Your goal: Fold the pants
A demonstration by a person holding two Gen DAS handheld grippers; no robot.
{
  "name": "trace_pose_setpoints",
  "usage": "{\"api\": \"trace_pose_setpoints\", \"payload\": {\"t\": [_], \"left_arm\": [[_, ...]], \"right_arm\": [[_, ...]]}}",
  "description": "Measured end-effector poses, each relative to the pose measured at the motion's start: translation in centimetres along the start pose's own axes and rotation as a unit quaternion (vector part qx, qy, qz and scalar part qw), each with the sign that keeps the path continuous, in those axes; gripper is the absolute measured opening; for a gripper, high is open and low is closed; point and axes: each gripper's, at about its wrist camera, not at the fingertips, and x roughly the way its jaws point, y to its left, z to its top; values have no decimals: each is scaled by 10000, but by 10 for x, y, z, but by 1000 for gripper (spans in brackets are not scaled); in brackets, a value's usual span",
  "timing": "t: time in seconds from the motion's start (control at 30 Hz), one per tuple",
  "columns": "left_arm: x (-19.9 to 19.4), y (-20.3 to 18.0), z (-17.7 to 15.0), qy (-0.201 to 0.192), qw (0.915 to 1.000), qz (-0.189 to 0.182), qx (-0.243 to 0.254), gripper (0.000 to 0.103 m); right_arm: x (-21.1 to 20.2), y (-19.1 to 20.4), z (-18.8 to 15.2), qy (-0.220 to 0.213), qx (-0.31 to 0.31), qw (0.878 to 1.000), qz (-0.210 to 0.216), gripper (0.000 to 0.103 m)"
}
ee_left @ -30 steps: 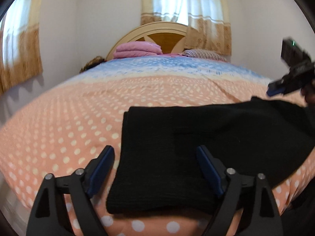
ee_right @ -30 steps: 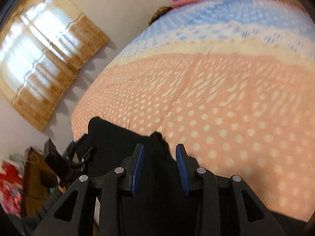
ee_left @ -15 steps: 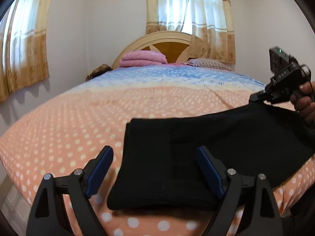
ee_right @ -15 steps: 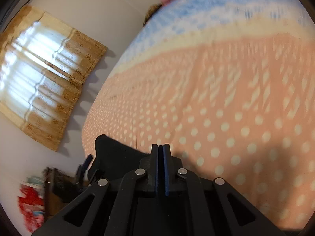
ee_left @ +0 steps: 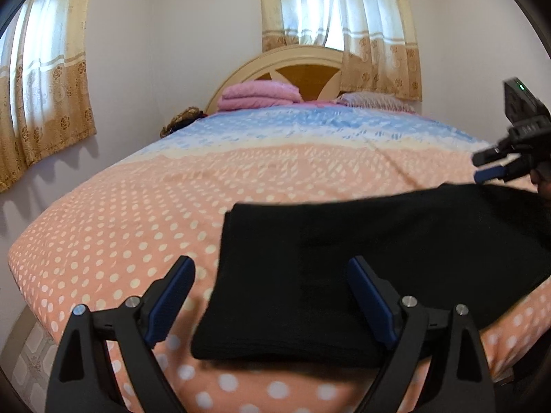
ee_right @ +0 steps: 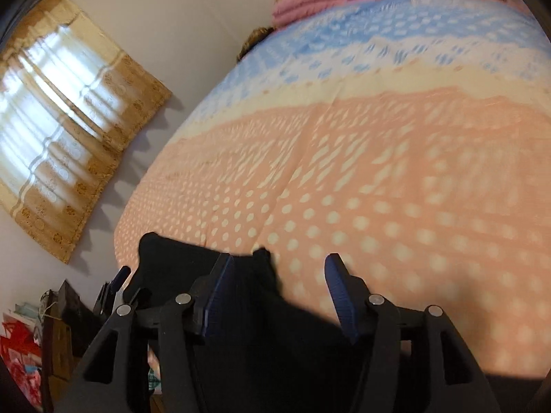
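Observation:
The black pants (ee_left: 361,268) lie folded in a flat band across the near edge of the bed, running from the middle to the right. My left gripper (ee_left: 272,299) is open and empty, hovering just above their left end. My right gripper (ee_right: 279,292) is open and empty above the pants' other end (ee_right: 241,327); it also shows at the far right of the left wrist view (ee_left: 506,168), raised above the cloth. The left gripper shows small at the lower left of the right wrist view (ee_right: 113,285).
The bed (ee_left: 172,206) has an orange polka-dot and blue cover. A folded pink blanket (ee_left: 258,94) and a pillow (ee_left: 375,101) lie at the wooden headboard (ee_left: 299,65). Curtained windows (ee_left: 44,69) flank the room. Clutter (ee_right: 24,344) stands beside the bed.
My right gripper went from half open to shut, then opened wide, and now sits raised above the pants' end. My left gripper stayed open and lifted slightly.

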Motion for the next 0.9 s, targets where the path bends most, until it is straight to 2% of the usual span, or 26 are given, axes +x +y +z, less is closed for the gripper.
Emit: {"api": "trace_pose_setpoints", "payload": {"t": [0.13, 0.2, 0.37, 0.43, 0.53, 0.63, 0.73, 0.77, 0.8, 0.83, 0.9], "left_arm": [[-14, -25, 15, -196, 9994, -212, 205, 93], [-20, -47, 23, -257, 9978, -439, 429, 93], [-25, -100, 33, -239, 9895, -1099, 904, 93], [-27, -122, 34, -221, 9841, -1374, 1108, 93], [-35, -162, 38, -260, 9719, -1790, 1505, 93], [-44, -201, 41, -273, 9557, -2250, 1879, 93], [-55, -241, 40, -253, 9368, -2689, 2223, 93], [-57, -249, 38, -240, 9320, -2767, 2328, 93], [-60, -264, 36, -208, 9238, -2894, 2500, 93], [-62, -271, 34, -209, 9199, -2938, 2588, 93], [-65, -292, 30, -148, 9086, -3075, 2822, 89]], "right_arm": [[-56, -18, -23, -256, -94, 9993, -246, 57], [-86, -31, -37, -397, -51, 9985, -362, 57], [-192, -86, -87, -1000, 485, 9905, -817, 57], [-244, -114, -112, -1335, 855, 9821, -1013, 57], [-312, -144, -148, -1799, 1283, 9625, -1573, 57], [-360, -166, -178, -2130, 1649, 9411, -2044, 57], [-386, -179, -201, -2283, 1848, 9271, -2327, 57], [-389, -181, -206, -2303, 1873, 9248, -2379, 57], [-391, -183, -209, -2310, 1889, 9238, -2398, 57], [-392, -186, -213, -2314, 1909, 9229, -2415, 57], [-392, -189, -220, -2348, 1935, 9212, -2424, 57]]}}
